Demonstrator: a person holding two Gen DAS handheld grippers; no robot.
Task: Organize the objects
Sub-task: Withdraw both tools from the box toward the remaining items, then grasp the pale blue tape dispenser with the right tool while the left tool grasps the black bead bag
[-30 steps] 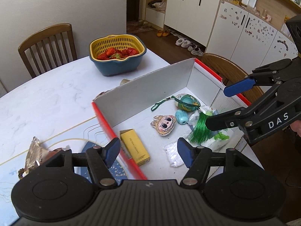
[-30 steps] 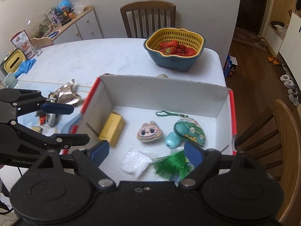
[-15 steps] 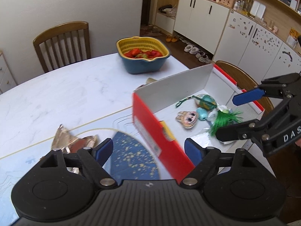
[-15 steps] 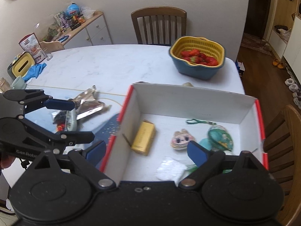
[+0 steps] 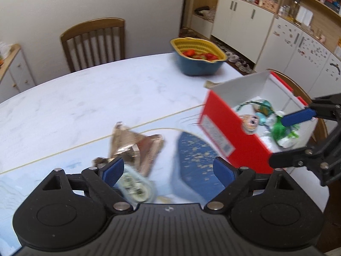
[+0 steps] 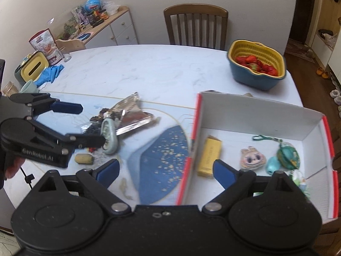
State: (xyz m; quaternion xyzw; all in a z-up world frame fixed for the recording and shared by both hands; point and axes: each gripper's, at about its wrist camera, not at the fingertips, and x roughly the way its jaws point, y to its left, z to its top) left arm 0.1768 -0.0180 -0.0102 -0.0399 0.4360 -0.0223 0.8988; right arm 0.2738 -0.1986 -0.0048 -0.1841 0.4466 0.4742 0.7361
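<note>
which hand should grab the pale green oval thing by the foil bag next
Left, probably. The left tool is open right over the pale green oval thing beside the foil bag. The right tool, also open, sits by the box.

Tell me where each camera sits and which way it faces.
Left wrist: on the left tongs, looking down at the foil wrapper and red box; right tongs show at right.
Right wrist: on the right tongs, over the box; left tongs and a hand show.
Shared: table, strawberry basket.
</note>
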